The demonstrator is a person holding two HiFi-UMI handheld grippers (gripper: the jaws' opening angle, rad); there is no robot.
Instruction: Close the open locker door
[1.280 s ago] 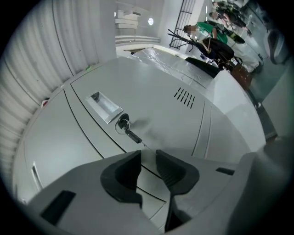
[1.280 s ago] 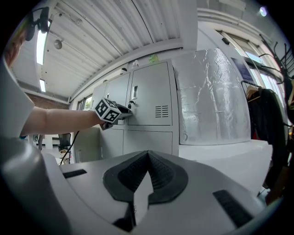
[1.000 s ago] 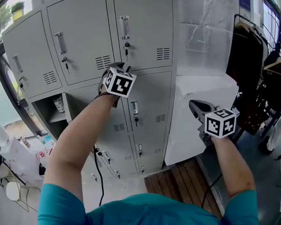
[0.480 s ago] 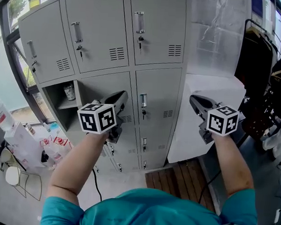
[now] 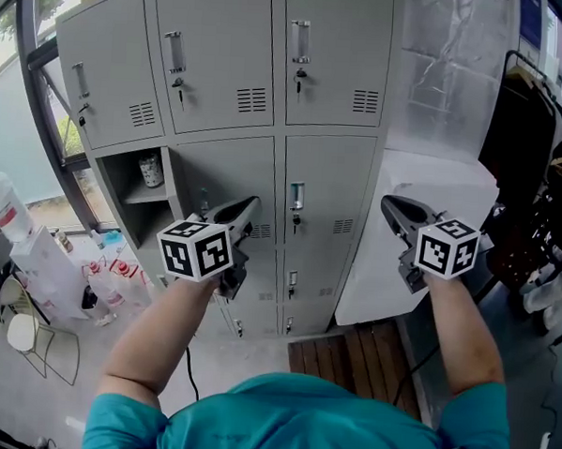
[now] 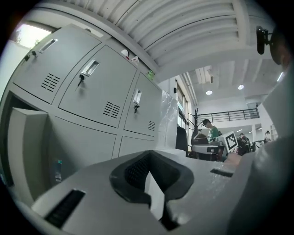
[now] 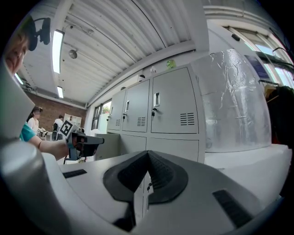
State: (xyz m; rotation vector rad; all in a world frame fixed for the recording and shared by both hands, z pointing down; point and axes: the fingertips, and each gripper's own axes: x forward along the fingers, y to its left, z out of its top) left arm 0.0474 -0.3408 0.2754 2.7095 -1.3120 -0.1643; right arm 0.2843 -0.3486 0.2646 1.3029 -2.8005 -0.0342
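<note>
The grey lockers (image 5: 270, 68) fill the wall ahead. In the second row on the left, one compartment (image 5: 132, 197) stands open with a small jar (image 5: 152, 169) on its shelf. Its door (image 6: 27, 151) juts out nearly edge-on beside it. My left gripper (image 5: 247, 206) hovers in front of the lower lockers, right of that door and apart from it. Its jaws are closing to shut, with nothing between them (image 6: 148, 158). My right gripper (image 5: 389, 206) is held out by the lockers' right end, also shut and empty (image 7: 147, 156).
A plastic-wrapped white block (image 5: 423, 208) stands right of the lockers, and dark clothes hang on a rack (image 5: 533, 157) beyond it. Wooden boards (image 5: 358, 359) lie at the lockers' foot. Bags, bottles and a wire chair (image 5: 31, 337) clutter the floor on the left by the window.
My left gripper has come down and back from the upper lockers' edge to the lower rows, its jaws closing. The view has tilted, showing more of the lockers. The right gripper has barely moved.
</note>
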